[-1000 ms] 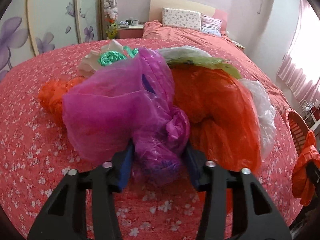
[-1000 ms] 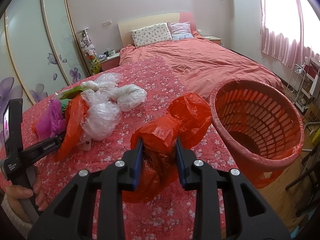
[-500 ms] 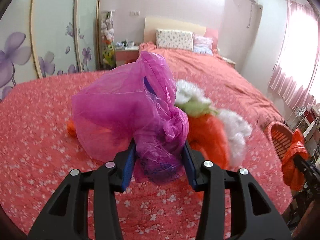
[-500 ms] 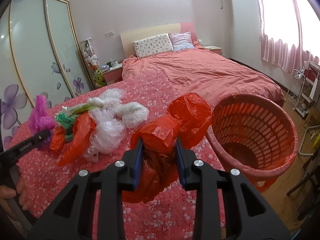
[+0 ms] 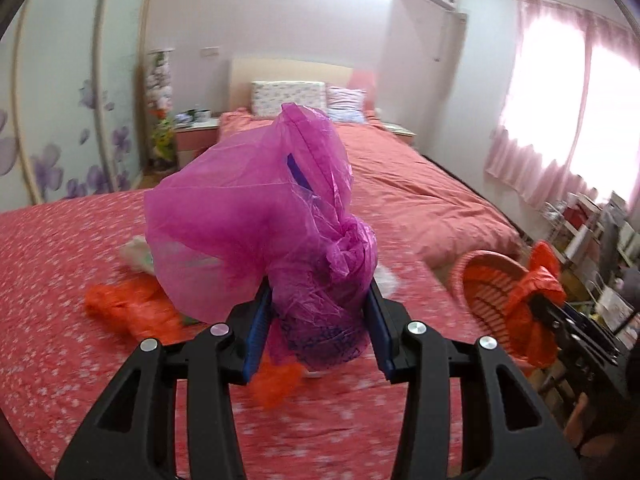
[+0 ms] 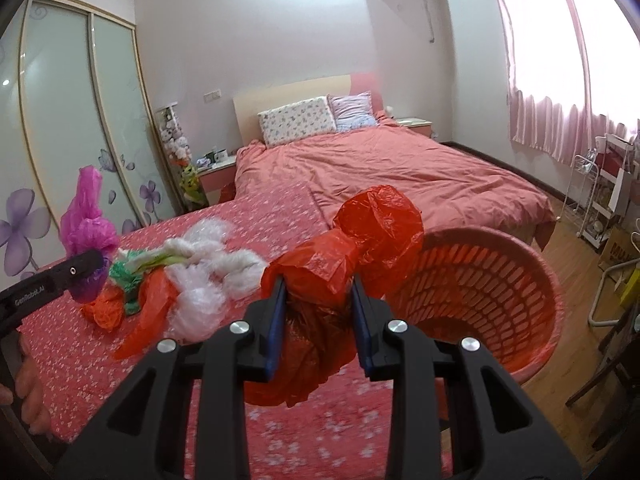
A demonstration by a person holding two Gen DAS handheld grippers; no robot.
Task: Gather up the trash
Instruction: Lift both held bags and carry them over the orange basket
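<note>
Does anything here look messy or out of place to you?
Yes: a loose heap of crumpled plastic bags, clear, orange and green, lies on the flowered pink bedspread, an odd spot for rubbish. The pink slatted plastic basket leans tilted at the bed's edge rather than standing upright.

A crumpled translucent magenta plastic bag (image 5: 260, 216) fills the centre of the left wrist view, knotted low and billowing up and left, clamped between the left tool's (image 5: 318, 322) blue pads and lifted clear of the bed. A crumpled red plastic bag (image 6: 344, 268), twisted at its middle, sits in the centre of the right wrist view, pinched by the right tool (image 6: 318, 322). At its right stands a round pink slatted plastic basket (image 6: 536, 280). At centre left, a loose heap of white, green and orange plastic bags (image 6: 180, 284) lies on the flowered red bedspread (image 6: 100, 364).
</note>
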